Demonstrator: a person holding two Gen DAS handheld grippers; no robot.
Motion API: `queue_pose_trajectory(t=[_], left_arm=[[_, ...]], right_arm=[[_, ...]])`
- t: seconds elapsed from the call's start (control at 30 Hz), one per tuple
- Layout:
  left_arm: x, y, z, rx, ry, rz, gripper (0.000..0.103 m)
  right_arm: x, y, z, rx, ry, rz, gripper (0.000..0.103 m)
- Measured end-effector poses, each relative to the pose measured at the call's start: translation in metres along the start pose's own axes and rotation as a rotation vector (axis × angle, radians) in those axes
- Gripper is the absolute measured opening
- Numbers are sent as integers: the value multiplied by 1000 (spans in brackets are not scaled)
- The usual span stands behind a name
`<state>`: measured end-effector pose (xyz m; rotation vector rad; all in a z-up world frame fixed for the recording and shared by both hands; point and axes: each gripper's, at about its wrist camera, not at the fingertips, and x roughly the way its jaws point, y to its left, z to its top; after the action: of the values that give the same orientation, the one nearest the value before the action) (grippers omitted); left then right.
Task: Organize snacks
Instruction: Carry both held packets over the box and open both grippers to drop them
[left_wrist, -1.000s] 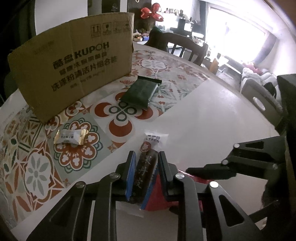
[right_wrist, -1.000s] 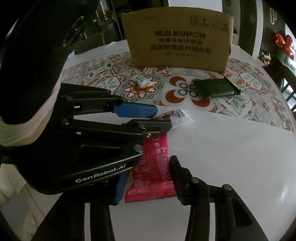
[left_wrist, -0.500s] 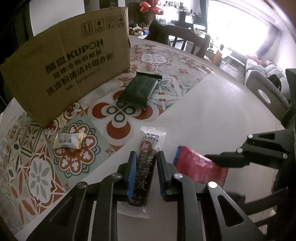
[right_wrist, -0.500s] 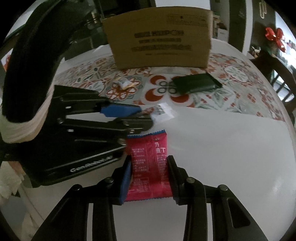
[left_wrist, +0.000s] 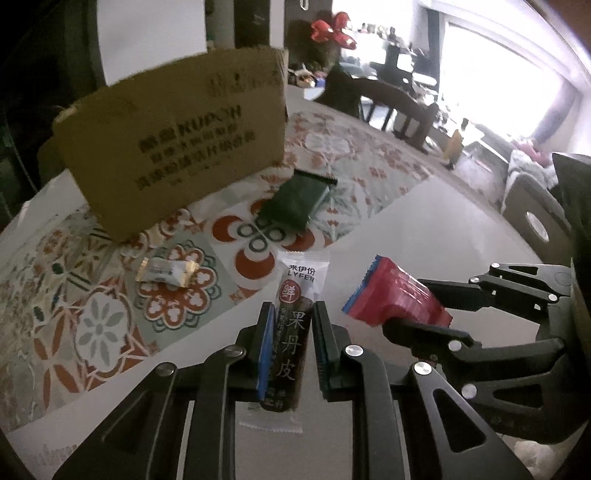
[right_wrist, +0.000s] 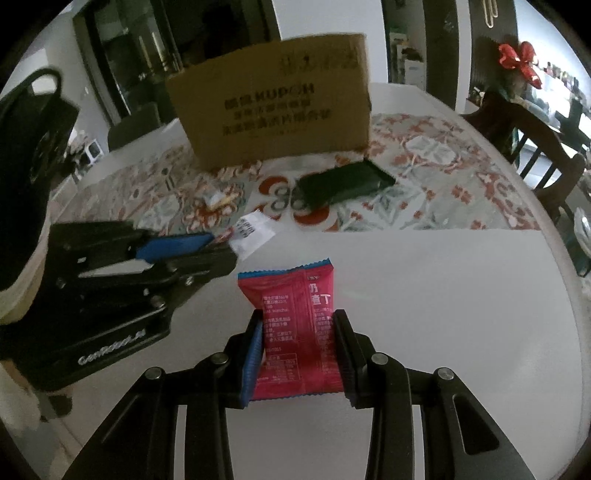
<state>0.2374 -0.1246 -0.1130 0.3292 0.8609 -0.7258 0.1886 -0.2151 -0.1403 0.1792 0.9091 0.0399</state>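
While both jaws were clenched, left gripper (left_wrist: 290, 345) on the dark fruit-leather stick (left_wrist: 291, 332), right gripper (right_wrist: 298, 354) on the red packet (right_wrist: 295, 332), best carry both level toward the cardboard box (right_wrist: 273, 114) at 12 o'clock, clearing the counter (right_wrist: 424, 295).

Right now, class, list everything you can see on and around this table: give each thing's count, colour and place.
cardboard box: one, brown, far side of the mat
patterned mat: one, red, green and cream, on the table
table: one, white
dark snack pack: one, dark green, on the mat before the box
wrapped candy: one, white and gold, on the mat
chair: one, dark wood, beyond the table
red bow: one, background
brown snack stick: one, in the left gripper
red snack pack: one, in the right gripper
left gripper: black, blue pads, shut
right gripper: black, shut
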Motion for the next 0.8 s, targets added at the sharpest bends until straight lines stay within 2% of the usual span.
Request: queue_pose_trajectory(t=[0.4,0.8], left_arm=[[-47,10,27,-109,-123,51,21],[-101,31,65,-152,-281,117,21]], right_arm=[[-38,1,40,16,-170,11,37],[-70,10,95,-8,-342,27,37]])
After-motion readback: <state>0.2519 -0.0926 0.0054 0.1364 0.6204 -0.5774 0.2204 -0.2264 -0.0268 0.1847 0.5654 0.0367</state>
